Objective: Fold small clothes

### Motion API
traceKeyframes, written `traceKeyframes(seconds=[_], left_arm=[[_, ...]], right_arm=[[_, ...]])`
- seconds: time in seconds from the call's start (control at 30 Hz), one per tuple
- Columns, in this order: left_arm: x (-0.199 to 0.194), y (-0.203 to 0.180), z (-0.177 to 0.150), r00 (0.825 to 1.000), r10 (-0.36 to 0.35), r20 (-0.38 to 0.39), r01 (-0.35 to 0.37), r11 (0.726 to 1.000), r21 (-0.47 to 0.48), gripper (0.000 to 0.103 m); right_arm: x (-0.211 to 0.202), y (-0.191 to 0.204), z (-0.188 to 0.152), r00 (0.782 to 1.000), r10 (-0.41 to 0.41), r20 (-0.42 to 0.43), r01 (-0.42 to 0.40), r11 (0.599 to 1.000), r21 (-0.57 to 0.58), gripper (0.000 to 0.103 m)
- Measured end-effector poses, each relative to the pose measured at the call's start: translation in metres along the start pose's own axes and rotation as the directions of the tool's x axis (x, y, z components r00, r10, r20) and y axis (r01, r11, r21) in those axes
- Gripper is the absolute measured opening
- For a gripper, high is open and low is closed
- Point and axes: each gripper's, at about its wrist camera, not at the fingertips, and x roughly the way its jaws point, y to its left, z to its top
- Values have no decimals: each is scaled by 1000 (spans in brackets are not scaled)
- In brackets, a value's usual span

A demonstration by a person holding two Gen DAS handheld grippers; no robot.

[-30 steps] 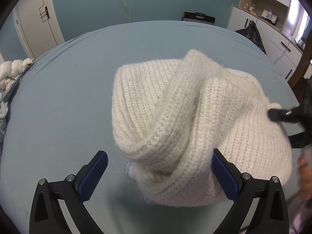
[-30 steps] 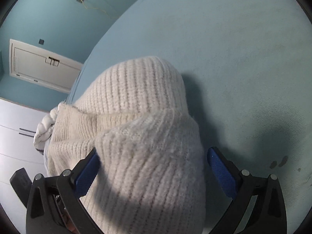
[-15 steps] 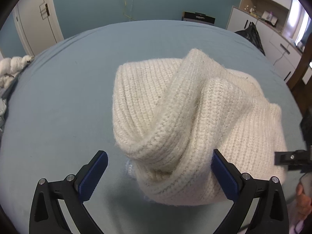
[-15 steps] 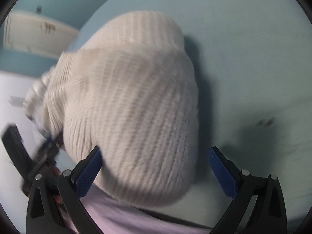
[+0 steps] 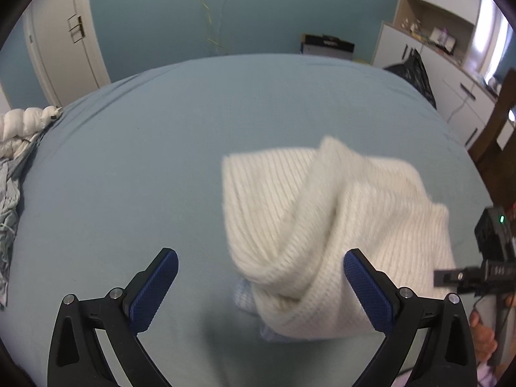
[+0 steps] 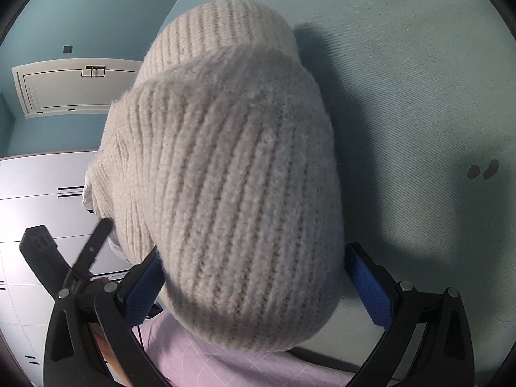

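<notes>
Left wrist view: left gripper (image 5: pixel 260 285) low over blue bed sheet (image 5: pixel 129 177), jaws wide and empty, cream knit hat (image 5: pixel 335 225) bunched right of centre, blurred, white quilted bedding (image 5: pixel 22 129) far left; right wrist view: right gripper (image 6: pixel 253 292) spread wide, hat (image 6: pixel 232 177) filling the gap, contact unclear, pink sleeve (image 6: pixel 225 367) near.

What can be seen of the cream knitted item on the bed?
The knitted item is cream, thick and ribbed, slightly fuzzy, bunched in folded layers on the blue bedsheet. In the right wrist view it fills the span between the open right gripper pads; whether they touch it cannot be told. The left gripper is open, its right pad overlapping the knit's edge.
</notes>
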Motion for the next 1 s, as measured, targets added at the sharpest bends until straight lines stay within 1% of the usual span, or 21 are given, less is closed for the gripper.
traceKeyframes(seconds=[0.03, 0.07, 0.13, 0.17, 0.27, 0.33, 0.43, 0.5, 0.57, 0.7, 0.83, 0.97, 1.0], left_arm=[[-1, 4, 3, 1000, -3, 8, 3, 1000, -13, 103], [0, 9, 5, 1000, -4, 12, 4, 1000, -31, 103], [4, 21, 6, 1000, -4, -1, 4, 996, -90, 103], [7, 29, 6, 1000, -22, -15, 20, 991, -134, 103], [8, 46, 3, 997, -76, -17, 72, 981, -183, 103], [8, 51, 0, 998, -57, -12, 54, 981, -185, 103], [9, 56, -1, 1000, -20, -9, 19, 984, -175, 103], [9, 56, 0, 1000, 4, -8, -5, 988, -154, 103], [11, 53, -1, 999, 34, -7, -35, 991, -126, 103], [12, 49, -5, 997, 83, -13, -83, 993, -84, 103], [10, 47, -5, 997, 78, -14, -78, 993, -87, 103], [7, 53, -9, 997, 73, -12, -74, 994, -86, 103], [6, 55, -9, 998, 65, -10, -65, 994, -89, 103]], right_arm=[[-9, -10, 0, 1000, 1, 1, -1, 1000, -1, 102], [-9, -11, 0, 1000, -1, -1, 1, 1000, -2, 102], [-11, -19, 0, 1000, -5, -2, 5, 1000, -6, 102], [-12, -17, 1, 1000, -10, -3, 10, 1000, -9, 102], [-13, -6, 6, 999, -35, -10, 34, 999, -34, 102], [-20, 4, 10, 999, -45, -1, 45, 997, -69, 102], [-44, 16, 19, 995, -51, 86, 60, 993, -106, 102], [-50, 18, 22, 994, -25, 111, 37, 993, -110, 102], [-51, 17, 24, 994, -3, 110, 16, 994, -109, 102], [-44, 4, 27, 996, -19, 89, 28, 995, -92, 102], [-34, -21, 35, 996, 71, 54, -70, 997, -27, 102], [-24, -37, 37, 992, 129, 7, -129, 991, 21, 102], [-21, -43, 38, 987, 158, -8, -157, 987, 41, 102]])
